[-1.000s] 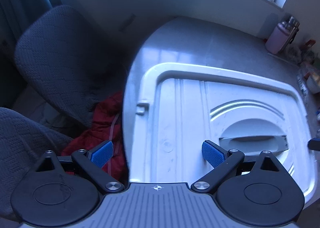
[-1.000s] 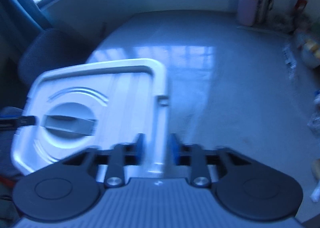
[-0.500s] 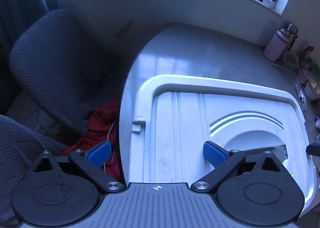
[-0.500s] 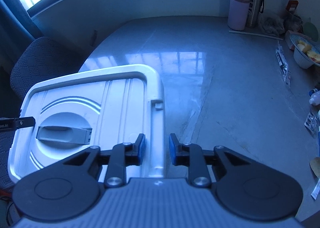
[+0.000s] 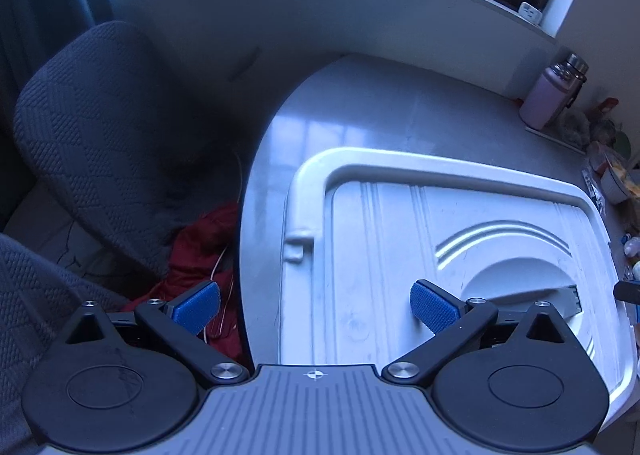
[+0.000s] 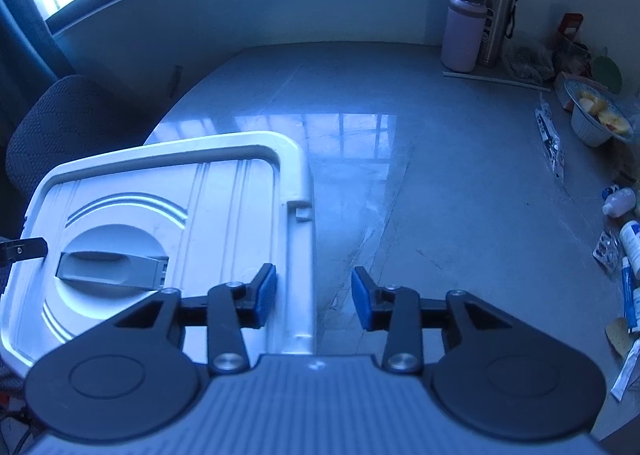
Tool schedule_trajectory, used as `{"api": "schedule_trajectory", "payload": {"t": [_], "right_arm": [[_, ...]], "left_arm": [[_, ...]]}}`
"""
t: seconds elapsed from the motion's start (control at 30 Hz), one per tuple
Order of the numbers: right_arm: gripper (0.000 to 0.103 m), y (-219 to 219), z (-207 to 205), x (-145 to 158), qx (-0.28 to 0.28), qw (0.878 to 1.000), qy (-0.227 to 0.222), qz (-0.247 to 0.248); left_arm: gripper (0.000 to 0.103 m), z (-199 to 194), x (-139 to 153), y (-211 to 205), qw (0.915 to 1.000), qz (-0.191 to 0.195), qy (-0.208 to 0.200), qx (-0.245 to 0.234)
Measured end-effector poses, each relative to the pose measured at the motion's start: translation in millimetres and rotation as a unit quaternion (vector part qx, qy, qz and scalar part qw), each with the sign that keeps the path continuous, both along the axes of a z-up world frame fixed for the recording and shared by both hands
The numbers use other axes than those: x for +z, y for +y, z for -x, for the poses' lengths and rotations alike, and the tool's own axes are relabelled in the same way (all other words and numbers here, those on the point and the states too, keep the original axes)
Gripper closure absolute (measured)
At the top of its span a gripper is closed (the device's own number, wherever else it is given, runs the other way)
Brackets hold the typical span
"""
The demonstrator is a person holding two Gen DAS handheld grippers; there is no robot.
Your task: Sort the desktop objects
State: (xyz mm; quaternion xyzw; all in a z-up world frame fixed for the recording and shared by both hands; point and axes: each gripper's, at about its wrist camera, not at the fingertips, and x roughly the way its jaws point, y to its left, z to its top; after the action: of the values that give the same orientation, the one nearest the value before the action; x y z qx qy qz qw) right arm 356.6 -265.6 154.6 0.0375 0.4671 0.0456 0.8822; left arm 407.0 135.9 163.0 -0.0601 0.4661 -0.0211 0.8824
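A white storage box with a ribbed lid (image 5: 392,239) and grey handle (image 6: 108,267) sits at the table's near left. My left gripper (image 5: 316,307) is open wide over the lid's left edge, one finger off the table side. My right gripper (image 6: 314,297) is open, its fingers either side of the lid's right rim (image 6: 300,215), not touching it. Small tubes and bottles (image 6: 628,243) lie at the right edge of the table.
A pink bottle (image 6: 462,35) and a steel flask (image 6: 494,19) stand at the back. A bowl of food (image 6: 596,115) and packets (image 6: 550,139) lie at the right. A dark chair (image 5: 104,135) and red cloth (image 5: 204,255) are left of the grey table (image 6: 420,175).
My right gripper was shut on the lid's right rim and has opened, letting it go. The box settled slightly further onto the table. The left gripper stays open.
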Motion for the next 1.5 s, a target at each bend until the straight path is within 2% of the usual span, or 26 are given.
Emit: {"api": "schedule_trajectory", "payload": {"t": [0.27, 0.73, 0.77, 0.9, 0.93, 1.0, 1.1, 1.23, 1.37, 1.5], "right_arm": [[0.062, 3, 15, -1, -0.025, 1.0, -0.017, 0.006], [0.062, 5, 34, 0, -0.056, 0.998, -0.016, -0.006], [0.061, 4, 34, 0, -0.058, 0.998, -0.015, -0.008], [0.045, 2, 36, -2, -0.073, 0.997, -0.023, -0.001], [0.044, 2, 39, -2, -0.075, 0.997, -0.026, -0.001], [0.039, 1, 43, -2, -0.075, 0.997, -0.027, -0.002], [0.03, 2, 48, -1, -0.075, 0.997, -0.03, 0.004], [0.028, 5, 61, 1, -0.063, 0.997, -0.054, -0.001], [0.026, 4, 82, 8, -0.057, 0.994, -0.09, -0.016], [0.024, 6, 112, 9, -0.037, 0.994, -0.1, -0.02]], "left_arm": [[0.0, -27, -1, -7, 0.9996, -0.008, -0.012, -0.026], [0.0, -50, -1, -15, 0.9982, -0.01, -0.017, -0.056], [0.0, -51, 0, -16, 0.998, -0.014, -0.019, -0.058], [0.0, -49, 2, -16, 0.9985, -0.012, -0.018, -0.051], [0.0, -48, 2, -17, 0.9987, -0.011, -0.017, -0.046], [0.0, -42, 4, -19, 0.999, -0.014, -0.017, -0.04], [0.001, -23, 11, -26, 0.9978, -0.032, -0.043, -0.039], [0.001, 9, 25, -38, 0.9939, -0.051, -0.089, -0.041], [0.0, 53, 37, -49, 0.9851, -0.056, -0.16, -0.027], [0.0, 99, 43, -60, 0.9807, -0.046, -0.19, 0.008]]}}
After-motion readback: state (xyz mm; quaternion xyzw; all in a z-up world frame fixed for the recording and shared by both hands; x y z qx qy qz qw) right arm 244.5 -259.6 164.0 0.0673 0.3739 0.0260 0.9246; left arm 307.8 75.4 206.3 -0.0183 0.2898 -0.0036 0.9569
